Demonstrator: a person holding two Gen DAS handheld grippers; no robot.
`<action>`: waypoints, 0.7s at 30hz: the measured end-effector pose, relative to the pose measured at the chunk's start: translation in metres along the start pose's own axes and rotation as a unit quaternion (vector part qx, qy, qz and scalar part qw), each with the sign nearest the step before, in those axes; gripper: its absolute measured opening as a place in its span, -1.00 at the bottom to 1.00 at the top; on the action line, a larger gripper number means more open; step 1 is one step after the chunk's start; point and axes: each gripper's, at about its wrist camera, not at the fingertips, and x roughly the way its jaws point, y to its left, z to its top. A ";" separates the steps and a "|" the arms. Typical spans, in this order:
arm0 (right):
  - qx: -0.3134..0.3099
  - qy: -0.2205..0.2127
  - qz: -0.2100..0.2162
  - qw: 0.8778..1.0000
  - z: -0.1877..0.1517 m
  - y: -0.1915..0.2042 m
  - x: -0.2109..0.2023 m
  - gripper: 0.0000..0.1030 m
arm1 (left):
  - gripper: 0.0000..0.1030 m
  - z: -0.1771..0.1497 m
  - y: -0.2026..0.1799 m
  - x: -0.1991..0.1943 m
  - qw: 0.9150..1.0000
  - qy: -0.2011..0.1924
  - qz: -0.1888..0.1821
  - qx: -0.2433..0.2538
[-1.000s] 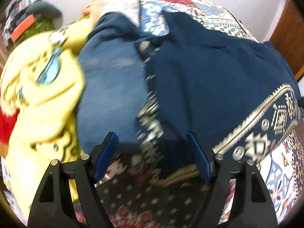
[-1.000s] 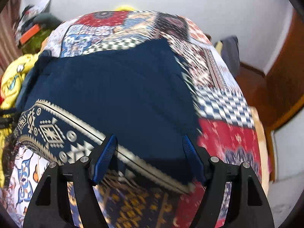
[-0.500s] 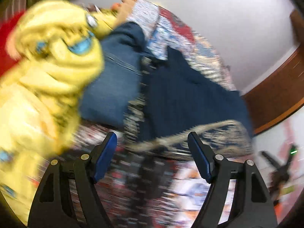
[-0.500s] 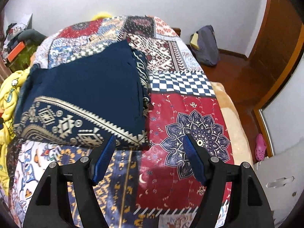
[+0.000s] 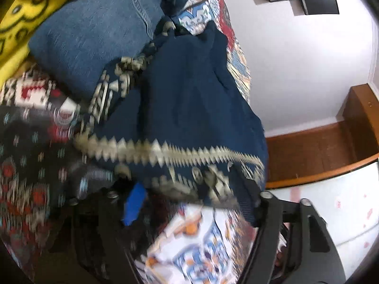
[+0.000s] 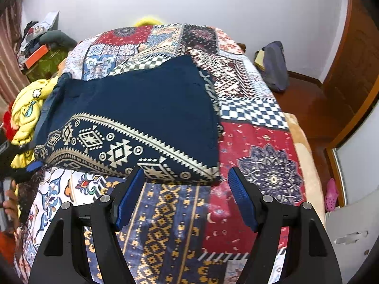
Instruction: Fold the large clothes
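Observation:
A folded navy garment [image 6: 142, 108] with a cream geometric border lies on the patchwork bedspread [image 6: 260, 142]. My right gripper [image 6: 186, 198] is open and empty, just short of the garment's near right corner. In the left wrist view the same navy garment [image 5: 189, 108] fills the frame, blurred. My left gripper [image 5: 196, 203] is open at its near left edge, and the patterned border drapes over the gap between the fingers and hides the right fingertip. The left gripper's blue finger [image 6: 34, 165] also shows at the garment's left corner in the right wrist view.
Blue jeans [image 5: 94, 37] and a yellow printed cloth [image 6: 26, 113] are piled at the bed's left side. A dark bag [image 6: 274, 66] sits on the wooden floor to the right. A cluttered shelf [image 6: 38, 47] stands at far left, a pink slipper [image 6: 331, 194] at right.
My right gripper has pulled back from the garment toward the bed's near end. My left gripper has swung and tilted, and now sits at the garment's left border.

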 end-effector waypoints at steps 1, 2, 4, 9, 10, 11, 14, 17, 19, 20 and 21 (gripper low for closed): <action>-0.001 0.001 0.001 1.000 0.000 0.001 0.002 0.35 | 0.12 0.004 -0.003 0.004 1.000 -0.008 0.012 0.009; -0.001 0.003 0.001 1.000 0.001 0.002 0.004 0.35 | 0.11 0.008 -0.003 0.005 1.000 -0.012 0.019 0.014; -0.001 0.006 0.003 1.000 0.003 0.004 0.007 0.35 | 0.08 0.013 -0.004 0.009 1.000 -0.017 0.017 0.005; 0.005 0.012 0.013 1.000 0.008 0.010 0.017 0.35 | 0.03 0.022 -0.014 0.018 1.000 -0.029 -0.007 -0.004; 0.007 0.014 0.016 1.000 0.009 0.011 0.020 0.35 | 0.03 0.024 -0.017 0.020 0.999 -0.031 -0.007 -0.001; 0.010 0.015 0.018 1.000 0.009 0.012 0.021 0.35 | 0.03 0.027 -0.021 0.023 0.999 -0.032 -0.008 0.003; 0.018 0.015 0.034 0.999 0.014 0.017 0.025 0.35 | -0.24 0.028 -0.035 0.022 0.999 -0.044 -0.009 0.027; 0.025 0.012 0.055 0.998 0.023 0.024 0.028 0.35 | -0.58 0.033 -0.045 0.025 0.997 -0.057 0.009 0.049; 0.028 0.008 0.065 0.997 0.031 0.031 0.030 0.35 | -0.68 0.037 -0.052 0.023 0.995 -0.071 0.022 0.065; 0.028 0.006 0.069 0.997 0.036 0.036 0.031 0.35 | -0.73 0.043 -0.054 0.020 0.994 -0.079 0.025 0.071; 0.028 0.005 0.072 0.997 0.040 0.040 0.032 0.35 | -0.75 0.046 -0.058 0.015 0.992 -0.091 0.027 0.078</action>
